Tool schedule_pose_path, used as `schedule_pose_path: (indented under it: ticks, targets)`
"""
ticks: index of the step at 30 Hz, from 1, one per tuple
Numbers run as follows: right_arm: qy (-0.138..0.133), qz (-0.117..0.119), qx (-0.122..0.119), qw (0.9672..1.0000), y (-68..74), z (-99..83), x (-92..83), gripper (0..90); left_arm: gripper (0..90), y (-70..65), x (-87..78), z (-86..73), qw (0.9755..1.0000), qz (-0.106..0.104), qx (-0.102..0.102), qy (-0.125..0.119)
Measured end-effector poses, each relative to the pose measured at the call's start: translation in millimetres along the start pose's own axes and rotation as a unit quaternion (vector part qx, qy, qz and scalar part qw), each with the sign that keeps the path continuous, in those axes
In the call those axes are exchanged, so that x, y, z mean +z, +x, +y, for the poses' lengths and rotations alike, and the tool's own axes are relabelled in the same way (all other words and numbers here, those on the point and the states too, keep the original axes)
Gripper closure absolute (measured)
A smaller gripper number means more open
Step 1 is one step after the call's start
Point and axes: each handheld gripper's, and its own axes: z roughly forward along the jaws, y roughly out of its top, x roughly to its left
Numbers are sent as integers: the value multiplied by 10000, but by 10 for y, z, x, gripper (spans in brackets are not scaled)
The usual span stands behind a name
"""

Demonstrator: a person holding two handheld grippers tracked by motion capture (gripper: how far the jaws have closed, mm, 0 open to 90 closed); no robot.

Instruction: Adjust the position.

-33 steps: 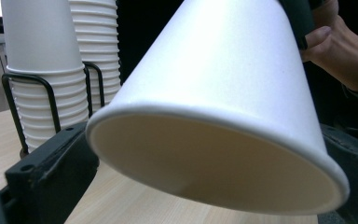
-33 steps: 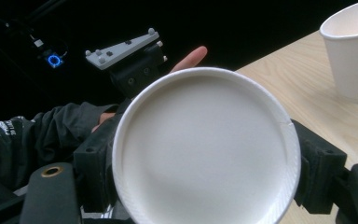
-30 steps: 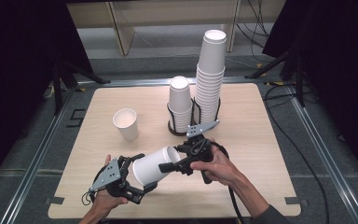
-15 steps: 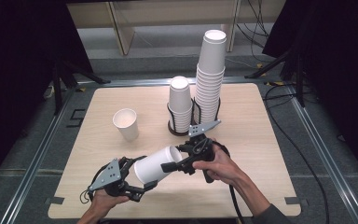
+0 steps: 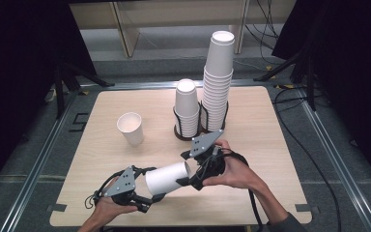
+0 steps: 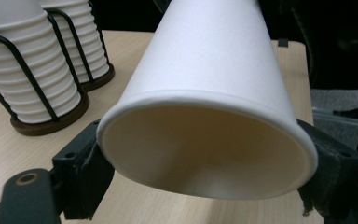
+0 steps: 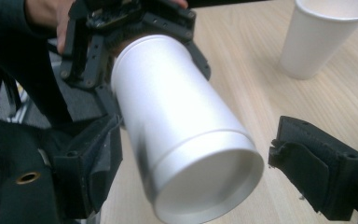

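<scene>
Your left hand-held gripper (image 5: 150, 197) has just been closing and is now clamping the paper cup (image 5: 168, 177) at its rim, lying sideways between both tools. Your right hand-held gripper (image 5: 187, 181) is standing open around its base, so the handover is looking done.

- High view: above the table's (image 5: 270, 145) near edge, facing forward and down.
- Both gripper views: close on the lying cup (image 6: 205, 116) (image 7: 182, 140), from opposite ends.
</scene>
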Motion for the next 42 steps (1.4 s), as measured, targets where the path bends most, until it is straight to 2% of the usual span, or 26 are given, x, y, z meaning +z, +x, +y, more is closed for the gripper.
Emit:
schedule_pose_path:
  ticks: [1, 2, 3, 4, 5, 6, 7, 9, 12, 13, 15, 19, 21, 24, 25, 28, 31, 33, 36, 37, 40, 42]
  targets:
    - [63, -20, -75, 9999, 17, 4, 12, 163, 157, 4, 4, 4, 10000, -5, 30, 89]
    - [192, -51, -45, 9998, 47, 5, 29, 162, 158, 0, 15, 5, 9999, -34, 35, 109]
    - [324, -95, -111, 9994, 71, 8, 44, 163, 157, -5, 5, 16, 9996, 6, 84, 269]
    - [368, -156, -325, 9987, 76, 15, 65, 164, 158, -8, 13, 14, 9995, 5, 81, 290]
    - [519, -141, -118, 9985, 126, 11, 79, 164, 157, -8, 17, 13, 9994, -23, 97, 346]
    - [520, -104, -413, 9977, 112, 18, 114, 165, 158, -15, 18, 12, 9991, 0, 100, 414]
    - [610, -166, -527, 9966, 125, 22, 132, 167, 158, -16, 32, 4, 9991, -17, 95, 404]
    - [817, -202, -493, 9952, 165, 16, 179, 166, 158, -23, 24, 13, 9986, -38, 115, 507]
    - [987, -209, -753, 9920, 182, 11, 255, 169, 158, -30, 22, 27, 9983, -79, 174, 545]
    - [1031, -195, -788, 9914, 190, 8, 275, 164, 158, -40, 26, 28, 9986, -109, 127, 507]
    - [1164, -229, -859, 9892, 213, 5, 308, 161, 158, -36, 18, 36, 9981, -137, 177, 573]
    - [1380, -186, -1020, 9850, 241, -5, 385, 158, 158, -36, 28, 20, 9983, -249, 214, 486]
    - [1400, -152, -1033, 9846, 246, -13, 405, 163, 158, -29, 28, 20, 9980, -310, 271, 486]
    - [1525, -70, -1132, 9818, 258, -29, 440, 164, 157, -37, 16, 25, 9978, -387, 237, 474]
    - [1529, -20, -1163, 9814, 259, -36, 450, 171, 158, -32, 9, 29, 9976, -400, 281, 491]
    - [1523, 49, -1190, 9811, 268, -34, 465, 193, 157, -34, 18, 21, 9977, -514, 247, 361]
    - [1523, 93, -1233, 9806, 266, -40, 470, 224, 154, -35, 11, 19, 9971, -558, 257, 439]
    - [1502, 169, -1242, 9807, 258, -49, 466, 229, 150, -33, 21, 12, 9973, -610, 228, 335]
    - [1531, 193, -1296, 9795, 260, -57, 464, 236, 141, -27, 11, 12, 9972, -606, 252, 350]
    - [1516, 206, -1302, 9796, 256, -61, 465, 239, 139, -23, 24, 2, 9972, -672, 204, 256]
    - [1423, 309, -1246, 9815, 233, -71, 447, 242, 127, -4, 6, -3, 9976, -662, 67, 166]
    - [1326, 371, -1206, 9831, 208, -73, 431, 242, 108, 7, 8, -6, 9977, -675, -23, -69]
